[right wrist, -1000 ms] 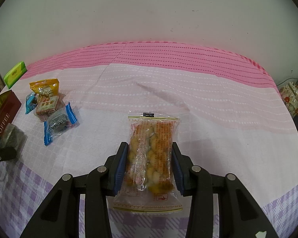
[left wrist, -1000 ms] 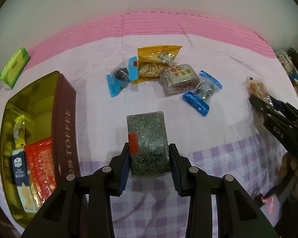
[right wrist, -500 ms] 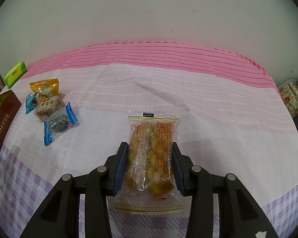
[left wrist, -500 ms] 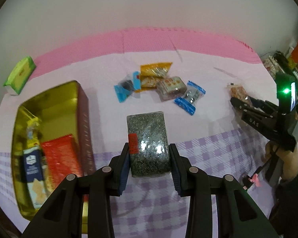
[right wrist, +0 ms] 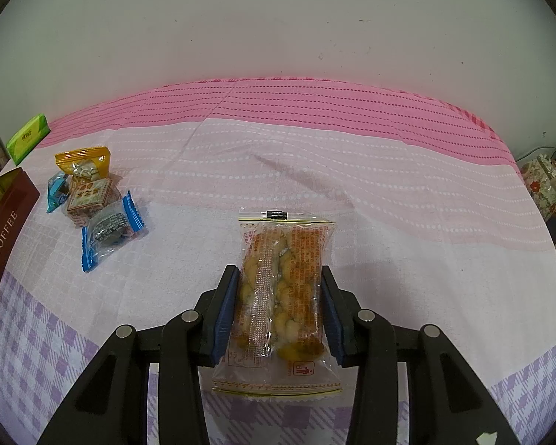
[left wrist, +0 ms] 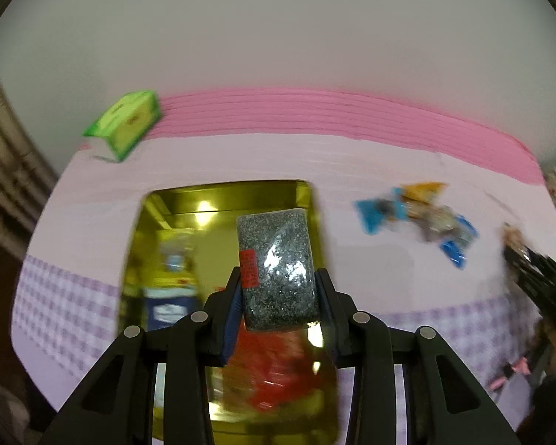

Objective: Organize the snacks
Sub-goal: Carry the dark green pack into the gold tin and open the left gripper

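Left gripper [left wrist: 278, 293]: clamped on the dark speckled snack pack [left wrist: 276, 267], one blue pad pressed to each long side; the pack stood lengthwise between the fingers, a red label on its left edge.
Position of that pack: it hung above the open gold tin [left wrist: 155, 218], over the tin's right half and just inside its right wall.
Tin contents: a red packet [left wrist: 278, 374] lay at the near end under the gripper, and a blue-and-white packet [left wrist: 168, 296] sat left of it; both were blurred.
Right gripper [right wrist: 280, 304]: closed on the clear-wrapped orange snack bar [right wrist: 281, 289], pads squeezing both long sides, the wrapper's sealed ends sticking out near and far.
Loose snacks: a cluster lay on the surface [right wrist: 352, 193] at the left in the right wrist view, made up of a yellow pack [right wrist: 83, 161], a brown square pack [right wrist: 89, 196], a small blue-wrapped piece [right wrist: 57, 191] and a blue-ended candy [right wrist: 109, 226], touching or overlapping.
Tin from the right: its brown side lettered TOFFEE showed at the far left edge.
Green box [left wrist: 124, 126]: it sat at the far left corner, well apart from the snacks.
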Action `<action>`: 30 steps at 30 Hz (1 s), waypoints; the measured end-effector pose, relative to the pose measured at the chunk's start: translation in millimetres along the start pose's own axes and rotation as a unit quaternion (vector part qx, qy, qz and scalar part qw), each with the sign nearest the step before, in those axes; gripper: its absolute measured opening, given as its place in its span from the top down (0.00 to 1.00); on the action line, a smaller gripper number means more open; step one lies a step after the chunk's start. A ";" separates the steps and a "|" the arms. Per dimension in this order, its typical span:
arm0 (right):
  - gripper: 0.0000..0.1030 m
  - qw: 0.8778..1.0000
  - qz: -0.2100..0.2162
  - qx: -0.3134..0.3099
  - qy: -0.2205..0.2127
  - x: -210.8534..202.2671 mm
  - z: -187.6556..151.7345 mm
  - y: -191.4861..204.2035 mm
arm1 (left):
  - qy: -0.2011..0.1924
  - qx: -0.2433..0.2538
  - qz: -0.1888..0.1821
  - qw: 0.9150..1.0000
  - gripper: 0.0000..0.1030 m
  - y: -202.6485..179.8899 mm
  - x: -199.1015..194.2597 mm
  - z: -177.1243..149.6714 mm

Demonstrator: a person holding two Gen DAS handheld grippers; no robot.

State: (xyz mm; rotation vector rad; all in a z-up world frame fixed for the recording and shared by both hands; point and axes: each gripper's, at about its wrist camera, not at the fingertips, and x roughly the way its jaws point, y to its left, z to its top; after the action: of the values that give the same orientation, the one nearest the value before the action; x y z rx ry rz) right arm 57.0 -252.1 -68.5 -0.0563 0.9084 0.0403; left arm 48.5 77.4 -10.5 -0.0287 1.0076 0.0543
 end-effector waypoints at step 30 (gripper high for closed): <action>0.62 1.000 -0.001 0.001 0.000 0.4 0.0 0.2 | 0.082 0.018 0.047 0.995 0.63 35.1 85.6 10.4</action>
State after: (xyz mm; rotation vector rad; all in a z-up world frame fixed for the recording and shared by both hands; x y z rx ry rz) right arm 57.2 -252.0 -68.9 -0.0563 0.9091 0.0377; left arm 100.9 115.7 -77.3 0.0489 1.1734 0.1218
